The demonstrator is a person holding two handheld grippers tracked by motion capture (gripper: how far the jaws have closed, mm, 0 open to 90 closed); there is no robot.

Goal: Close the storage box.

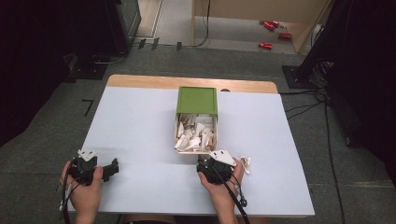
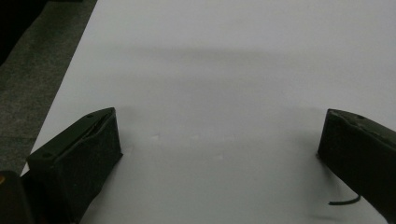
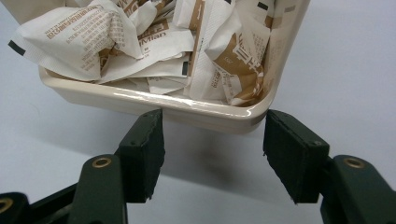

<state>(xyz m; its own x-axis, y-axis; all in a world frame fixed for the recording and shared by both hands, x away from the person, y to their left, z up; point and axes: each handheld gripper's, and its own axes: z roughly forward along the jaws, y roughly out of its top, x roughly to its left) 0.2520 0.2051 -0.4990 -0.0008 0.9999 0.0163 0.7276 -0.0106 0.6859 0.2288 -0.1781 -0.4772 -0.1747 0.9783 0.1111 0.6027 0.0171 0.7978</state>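
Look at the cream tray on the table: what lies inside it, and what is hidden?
The cream tray holds a loose heap of crumpled white-and-brown paper sachets. A green lid covers its far half, so whatever lies there is hidden, and the sachets cover the tray's floor.

Both claws (image 1: 112,169) (image 3: 214,154) agape, empty

White-topped table (image 1: 140,135) carries a cream tray (image 1: 178,142) of paper packets (image 1: 195,130); one loose packet (image 1: 245,162) lies beside it.
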